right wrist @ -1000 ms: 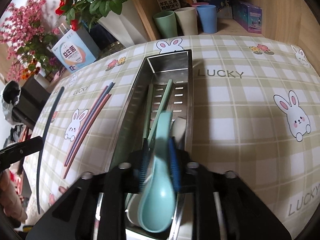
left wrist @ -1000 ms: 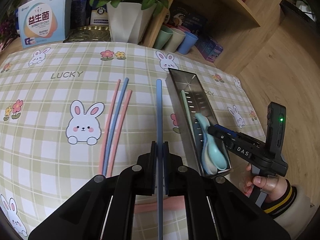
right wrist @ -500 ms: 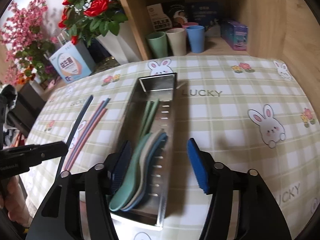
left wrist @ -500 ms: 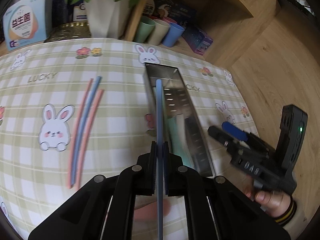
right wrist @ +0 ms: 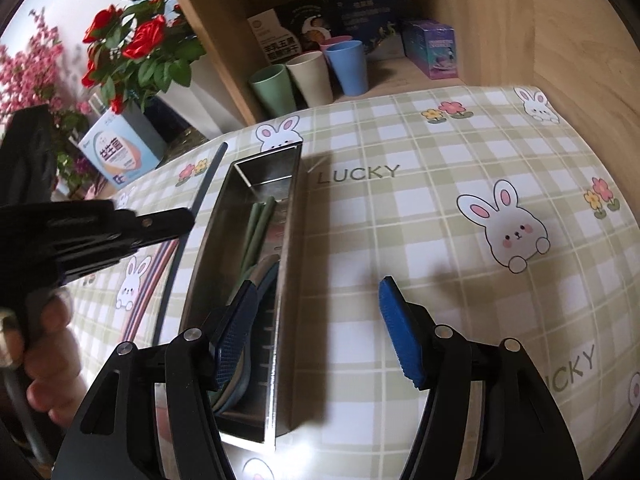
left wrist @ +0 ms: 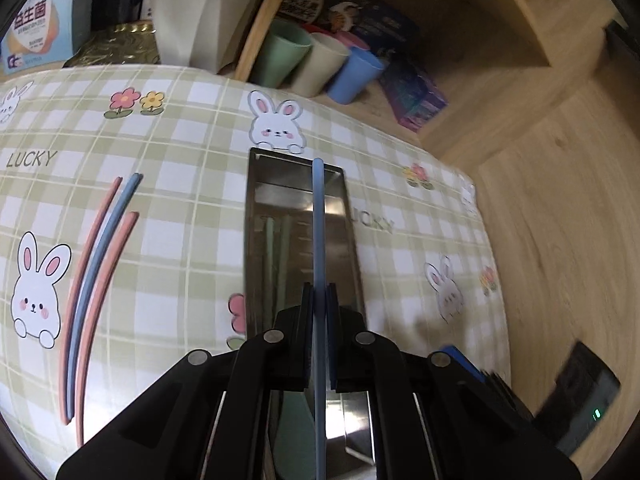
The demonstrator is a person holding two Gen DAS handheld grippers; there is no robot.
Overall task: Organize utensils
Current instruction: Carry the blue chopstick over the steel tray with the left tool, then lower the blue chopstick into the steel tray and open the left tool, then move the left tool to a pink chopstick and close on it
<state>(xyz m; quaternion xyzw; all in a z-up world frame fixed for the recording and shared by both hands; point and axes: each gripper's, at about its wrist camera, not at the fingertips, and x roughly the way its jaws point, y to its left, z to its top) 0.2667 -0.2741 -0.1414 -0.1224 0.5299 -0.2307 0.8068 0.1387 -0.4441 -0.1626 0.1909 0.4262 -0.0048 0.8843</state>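
My left gripper (left wrist: 319, 292) is shut on a blue chopstick (left wrist: 319, 220) and holds it lengthwise above the steel utensil tray (left wrist: 256, 216). It also shows in the right wrist view (right wrist: 188, 216) left of the tray (right wrist: 288, 240). Green chopsticks (right wrist: 256, 228) and stacked spoons (right wrist: 264, 276) lie in the tray. My right gripper (right wrist: 316, 328) is open and empty over the tray's near right wall. Two pink chopsticks and a blue one (left wrist: 96, 264) lie on the tablecloth to the left.
Three cups (right wrist: 308, 76) and boxes (right wrist: 432, 48) stand on the wooden shelf behind the table. A flower pot (left wrist: 188, 12) and a blue-white box (left wrist: 36, 28) stand at the back left. The table's right edge (left wrist: 492, 264) drops to wooden floor.
My left gripper carried the blue chopstick right, from the tablecloth to over the tray. My right gripper let go of the teal spoon into the tray, opened and drew back.
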